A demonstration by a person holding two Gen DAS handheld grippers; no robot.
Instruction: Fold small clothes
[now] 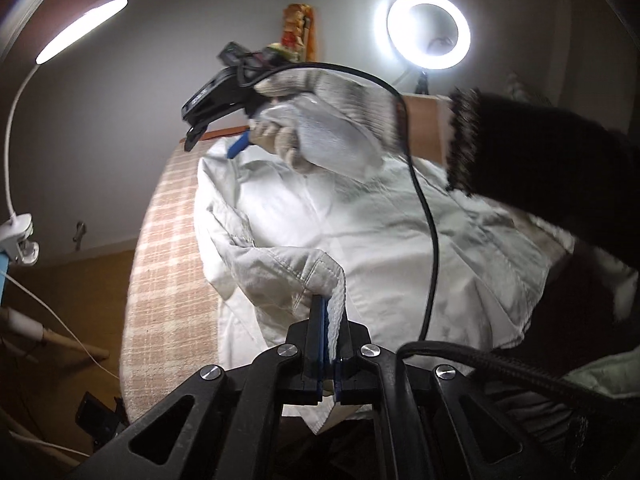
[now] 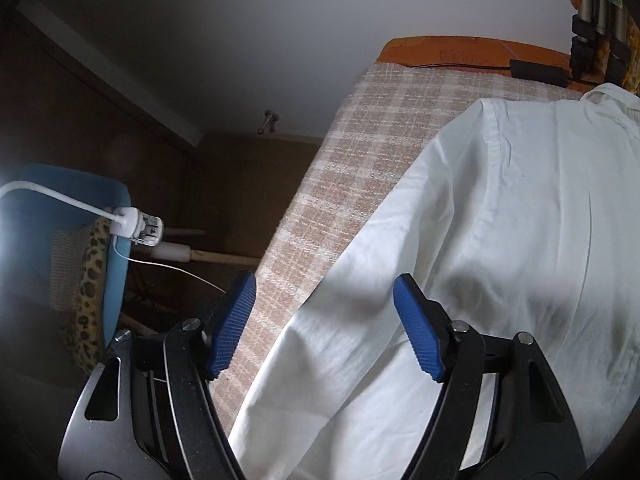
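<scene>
Right hand: a gloved hand (image 1: 320,120) with a dark sleeve (image 1: 540,148) reaches in from the right side of the left wrist view, above the far part of the garment, gripping its tool by the handle and tilting it downward.
Right gripper (image 2: 324,328): its jaws stand spread apart, blue ribbed pads (image 2: 418,332) facing each other, with nothing pressed between them; one finger hangs over the shirt's edge, the other over the checked cloth.
Left gripper (image 1: 326,312): pressed together and pinching a stitched edge of the white fabric, which rises in a fold from the jaws.
White shirt (image 1: 360,220): spread on the table, one side lifted and bunched toward the left gripper, the rest lying flat; in the right wrist view it covers the right half of the surface.
Checked cloth (image 2: 360,152): pink and cream, covering the table under the shirt, bare along the left side.
Cable (image 1: 424,200): a black cable arcs from the right hand's tool down across the shirt.
Lights: a ring light (image 1: 428,30) glows on the far wall side; a clip lamp (image 1: 80,26) shines at the upper left.
</scene>
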